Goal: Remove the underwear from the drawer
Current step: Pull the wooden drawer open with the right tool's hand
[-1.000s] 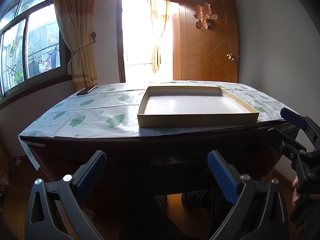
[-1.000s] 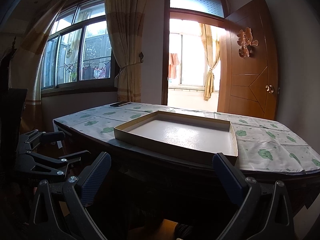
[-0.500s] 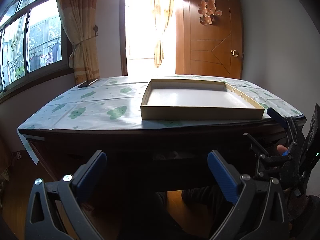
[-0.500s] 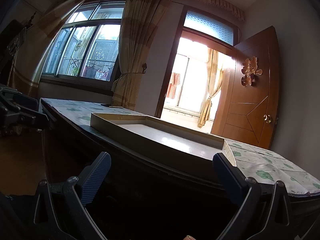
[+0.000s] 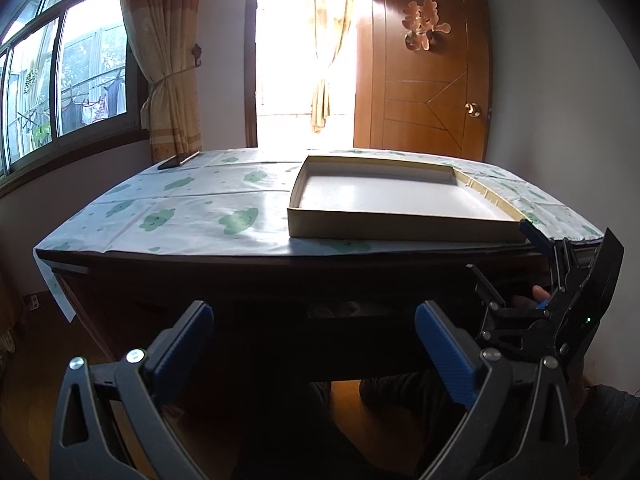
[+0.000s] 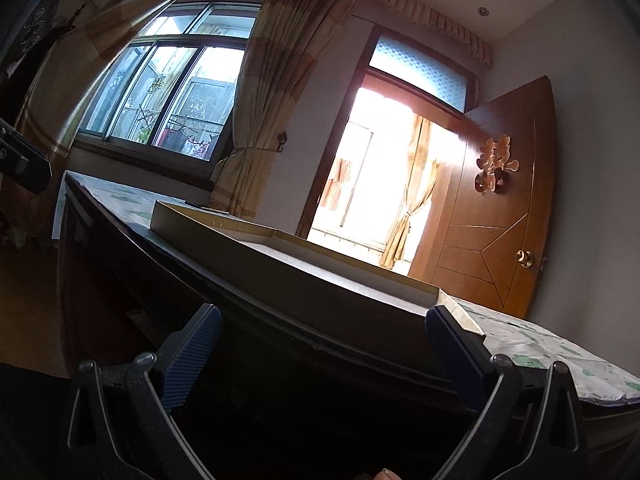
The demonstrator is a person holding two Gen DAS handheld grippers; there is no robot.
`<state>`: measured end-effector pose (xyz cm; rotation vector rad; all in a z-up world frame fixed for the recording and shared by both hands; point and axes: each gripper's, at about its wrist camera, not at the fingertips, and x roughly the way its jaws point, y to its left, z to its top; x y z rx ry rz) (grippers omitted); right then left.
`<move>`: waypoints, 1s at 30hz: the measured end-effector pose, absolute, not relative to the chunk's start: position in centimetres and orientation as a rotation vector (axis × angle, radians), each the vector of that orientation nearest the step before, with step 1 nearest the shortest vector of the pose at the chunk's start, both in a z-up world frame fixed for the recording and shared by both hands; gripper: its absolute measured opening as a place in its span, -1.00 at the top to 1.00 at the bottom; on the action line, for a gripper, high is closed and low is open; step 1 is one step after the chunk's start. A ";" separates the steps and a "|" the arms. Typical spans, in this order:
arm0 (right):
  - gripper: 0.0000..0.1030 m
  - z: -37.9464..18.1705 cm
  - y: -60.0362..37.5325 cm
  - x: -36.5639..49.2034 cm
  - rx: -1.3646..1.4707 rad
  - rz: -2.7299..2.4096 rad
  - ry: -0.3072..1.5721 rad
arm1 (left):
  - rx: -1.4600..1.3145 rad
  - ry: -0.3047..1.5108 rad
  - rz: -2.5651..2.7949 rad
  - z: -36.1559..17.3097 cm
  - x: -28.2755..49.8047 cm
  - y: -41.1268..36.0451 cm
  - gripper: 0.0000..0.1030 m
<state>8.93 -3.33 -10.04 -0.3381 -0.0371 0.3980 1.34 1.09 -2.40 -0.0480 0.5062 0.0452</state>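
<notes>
Underwear: not identifiable in either view. A pale, crumpled shape shows in the dark slot under the table [image 5: 192,216] edge, possibly cloth in the drawer [image 5: 340,312]; too dim to confirm.

Step in hand, by judgement: approach to the drawer front below the tabletop. To do it well, bring one gripper low and level with the slot, keep clear of the table edge, and find the drawer's lip or handle before pulling straight out.

Left gripper [image 5: 314,332]: jaws wide apart, holding nothing, touching nothing.

Right gripper [image 6: 320,338]: jaws wide apart, empty, close under the table edge near the shallow cardboard tray [image 5: 400,232].
</notes>
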 end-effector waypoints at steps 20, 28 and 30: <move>-0.99 -11.5 -2.6 10.0 -0.479 0.417 -0.048 | -0.068 0.513 0.041 -2.4 1.3 1.2 -1.00; -0.99 -11.1 -3.2 9.8 -0.465 0.422 -0.031 | -0.066 0.515 0.040 -2.6 1.3 1.0 -1.00; -0.99 -11.1 -3.4 9.6 -0.460 0.421 -0.027 | -0.068 0.517 0.038 -2.6 1.3 1.0 -1.00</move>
